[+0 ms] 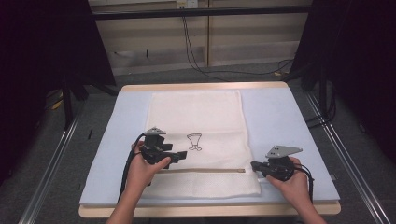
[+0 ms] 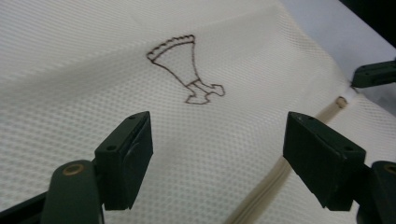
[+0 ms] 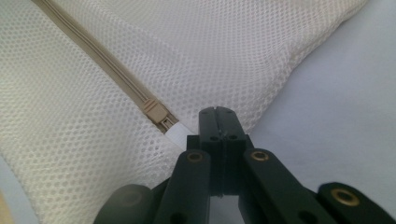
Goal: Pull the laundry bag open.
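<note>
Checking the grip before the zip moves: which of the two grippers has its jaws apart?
The left gripper, over the mesh bag near the drawing. The right gripper is shut at the zip's end.

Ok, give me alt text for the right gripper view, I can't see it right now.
The right gripper, jaws shut, sits at the edge of a cream mesh bag, beside the end of its beige zipper. The bag lies on a pale blue mat.
</note>
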Demonstrator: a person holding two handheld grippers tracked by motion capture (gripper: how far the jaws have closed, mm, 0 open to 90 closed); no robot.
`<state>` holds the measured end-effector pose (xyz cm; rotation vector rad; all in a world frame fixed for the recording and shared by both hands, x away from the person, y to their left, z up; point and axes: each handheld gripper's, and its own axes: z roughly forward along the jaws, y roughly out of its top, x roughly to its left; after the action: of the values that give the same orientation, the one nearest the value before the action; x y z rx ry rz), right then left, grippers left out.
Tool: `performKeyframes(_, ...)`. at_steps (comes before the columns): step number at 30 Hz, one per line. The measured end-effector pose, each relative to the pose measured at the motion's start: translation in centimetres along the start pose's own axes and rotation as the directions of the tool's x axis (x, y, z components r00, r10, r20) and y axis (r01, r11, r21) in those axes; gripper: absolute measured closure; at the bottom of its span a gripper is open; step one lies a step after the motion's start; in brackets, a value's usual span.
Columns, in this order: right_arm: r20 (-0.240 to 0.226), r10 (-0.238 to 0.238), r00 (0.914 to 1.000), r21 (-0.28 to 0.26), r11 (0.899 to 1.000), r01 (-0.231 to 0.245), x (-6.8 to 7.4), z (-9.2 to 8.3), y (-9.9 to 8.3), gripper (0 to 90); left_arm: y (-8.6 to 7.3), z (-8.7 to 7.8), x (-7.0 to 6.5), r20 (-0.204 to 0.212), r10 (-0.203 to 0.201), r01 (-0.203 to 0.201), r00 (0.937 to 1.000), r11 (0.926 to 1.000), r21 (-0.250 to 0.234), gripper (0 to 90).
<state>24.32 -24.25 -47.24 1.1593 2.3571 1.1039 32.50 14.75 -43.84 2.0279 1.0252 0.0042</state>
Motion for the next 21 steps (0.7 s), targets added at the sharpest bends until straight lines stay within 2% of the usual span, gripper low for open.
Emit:
performKeyframes(4, 0.012, -0.021, 0.9997, -0.007, 1.000, 0.021, 0.0, 0.2, -0.2, 90.0, 0.1, 0.7, -0.8, 0.048, 0.001, -0.001, 0.9988, 1.0000, -0.002, 20.8)
performKeyframes(7, 0.015, -0.018, 0.9997, -0.009, 1.000, 0.018, 0.0, 0.2, -0.1, 90.0, 0.2, 1.2, -1.4, 0.063, 0.015, -0.015, 0.9979, 0.9999, 0.003, 18.5)
performKeyframes(11, 0.019, -0.023, 0.9996, -0.010, 1.000, 0.023, 0.0, 0.2, -0.1, 90.0, 0.3, 1.9, -2.4, 0.079, 0.012, -0.013, 0.9968, 0.9999, 0.009, 17.7)
performKeyframes(12, 0.020, -0.026, 0.9995, -0.011, 1.000, 0.026, 0.0, 0.3, -0.1, 90.0, 0.3, 2.1, -2.6, 0.092, 0.009, -0.011, 0.9958, 0.9997, 0.023, 18.4)
performKeyframes(16, 0.020, -0.041, 0.9990, -0.010, 0.999, 0.041, 0.1, 0.4, -0.2, 90.0, 0.5, 2.9, -3.7, 0.111, -0.002, -0.001, 0.9938, 0.9998, 0.021, 20.7)
performKeyframes(21, 0.017, -0.048, 0.9987, -0.003, 0.999, 0.048, 0.2, 0.4, -0.2, 90.0, 0.8, 3.8, -4.8, 0.156, -0.009, 0.003, 0.9878, 0.9990, 0.044, 22.9)
